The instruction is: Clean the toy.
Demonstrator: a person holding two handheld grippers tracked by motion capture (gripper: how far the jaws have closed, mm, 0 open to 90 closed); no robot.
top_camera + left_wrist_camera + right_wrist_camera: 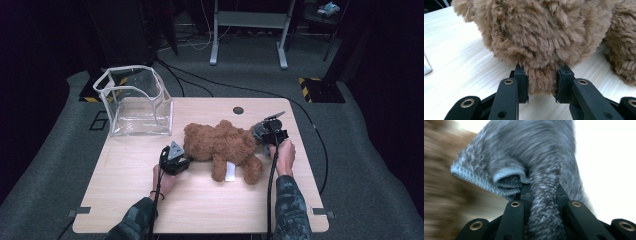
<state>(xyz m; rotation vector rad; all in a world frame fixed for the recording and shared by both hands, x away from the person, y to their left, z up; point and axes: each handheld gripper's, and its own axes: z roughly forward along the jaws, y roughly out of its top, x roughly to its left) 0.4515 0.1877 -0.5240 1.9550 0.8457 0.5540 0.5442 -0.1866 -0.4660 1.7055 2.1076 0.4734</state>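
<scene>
Low in the left gripper view, the left gripper (541, 86) pinches a tuft of the brown teddy bear (222, 147), which lies mid-frame on the table (150, 200). At centre right, the right gripper (270, 134) clamps a grey knitted cloth (529, 170) beside the bear. Dressing or wrapping seems under way; next, the cloth likely needs drawing over the bear. The clear bin (135, 102) stands upper left.

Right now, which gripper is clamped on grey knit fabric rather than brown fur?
The right gripper: its jaws pinch a grey knit cloth at the teddy bear's far end. The left gripper is closed on the bear's brown plush.
</scene>
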